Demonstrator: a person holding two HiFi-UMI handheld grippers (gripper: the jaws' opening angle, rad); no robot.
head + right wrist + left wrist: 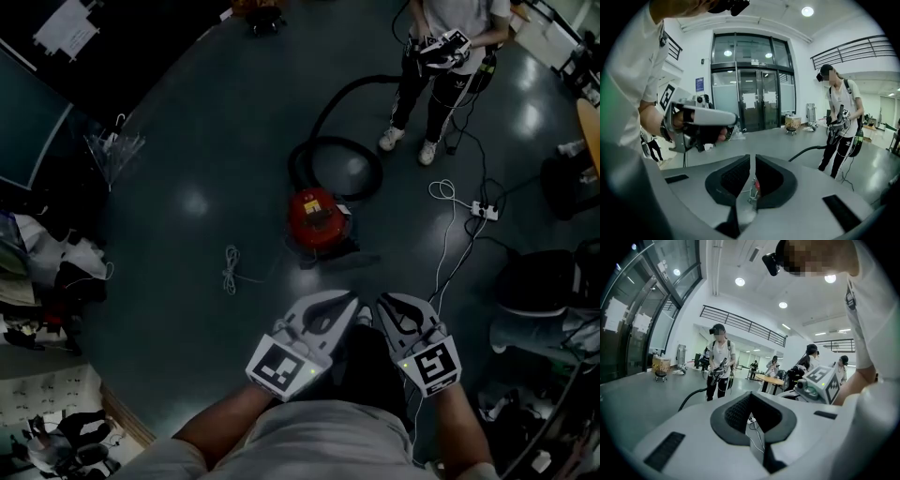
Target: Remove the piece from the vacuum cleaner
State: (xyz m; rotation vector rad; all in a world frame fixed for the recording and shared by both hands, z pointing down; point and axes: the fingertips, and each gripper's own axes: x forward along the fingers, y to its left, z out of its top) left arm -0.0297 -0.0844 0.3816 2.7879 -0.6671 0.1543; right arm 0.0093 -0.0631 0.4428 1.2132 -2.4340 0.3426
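Red vacuum cleaner [317,217] stands on the dark floor [187,141], ahead of us and well apart from both grippers. Its black hose [333,142] coils behind the body, then runs off toward a second person [441,56] standing beyond it. We cannot tell from here which piece is the removable one. A loose white cord [230,267] lies on the floor to the left of the machine, and a power strip [485,209] with its lead lies to the right. Left gripper [349,302] and right gripper [386,305] are held side by side close in front of our body, tips angled toward the vacuum, touching nothing. On the left gripper we see the jaws brought together at the tips with nothing between them. On the right gripper the jaws are closed to a hairline slit, also empty, and a sliver of red shows through it.
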